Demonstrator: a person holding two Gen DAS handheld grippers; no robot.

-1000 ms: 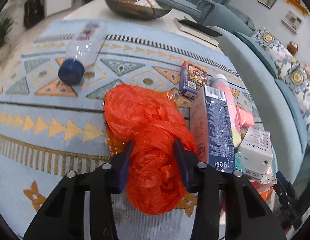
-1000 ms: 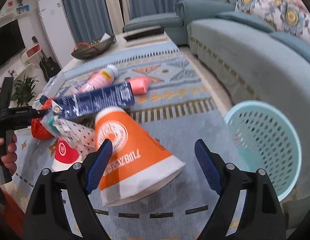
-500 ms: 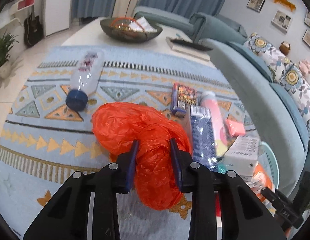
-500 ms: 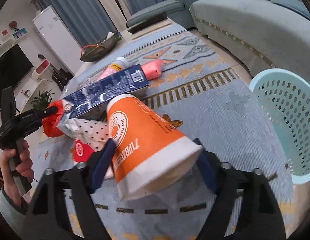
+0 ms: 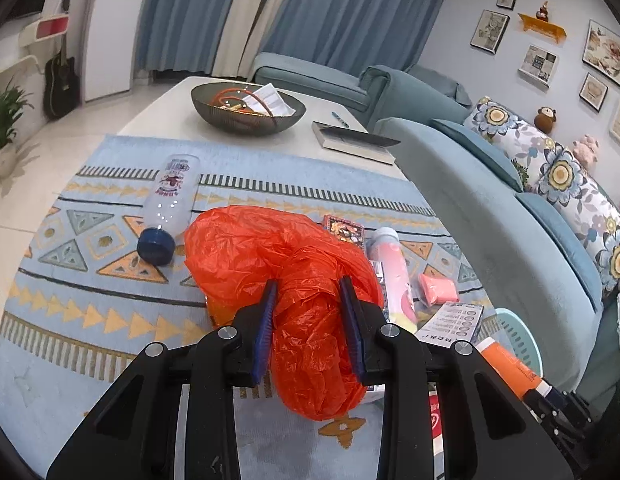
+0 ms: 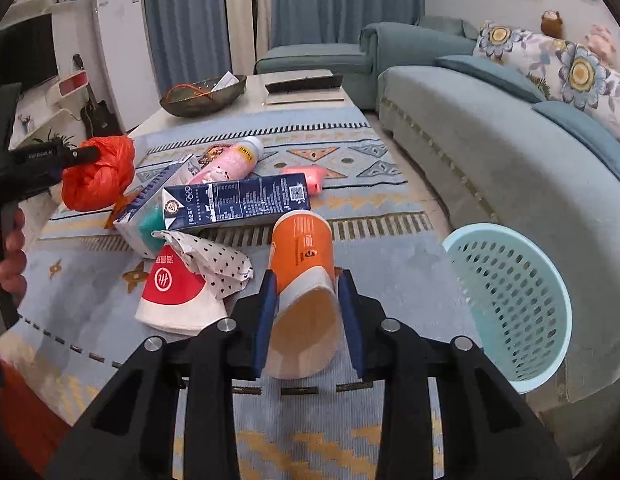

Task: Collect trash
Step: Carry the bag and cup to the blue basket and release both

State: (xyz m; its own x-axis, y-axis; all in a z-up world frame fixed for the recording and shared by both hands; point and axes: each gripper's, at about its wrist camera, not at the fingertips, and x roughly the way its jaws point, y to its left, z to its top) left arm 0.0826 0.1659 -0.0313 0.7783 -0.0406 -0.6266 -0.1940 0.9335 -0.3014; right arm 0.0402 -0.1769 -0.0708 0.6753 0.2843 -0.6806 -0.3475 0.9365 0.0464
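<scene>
Left wrist view: the left gripper [image 5: 310,320] is clenched on a crumpled orange plastic bag [image 5: 278,272] at frame centre, raised over the rug [image 5: 90,320]; a clear bottle [image 5: 168,200] lies upper left, uncollected.

Right wrist view: the right gripper [image 6: 308,316] grasps an orange paper cup [image 6: 304,280] low centre; the pale blue basket [image 6: 514,304], right, looks empty; a milk carton [image 6: 234,204], pink bottle [image 6: 230,160] and wrappers remain; collection looks barely begun.

a blue patterned rug [image 5: 90,280] covers the floor. behind it stands a low white table [image 5: 170,116] with a dark bowl [image 5: 246,116] and a book [image 5: 356,142] on it. a blue sofa [image 6: 490,152] with flowered cushions [image 5: 566,176] runs along the right. a guitar [image 5: 62,76] leans by the wall.
</scene>
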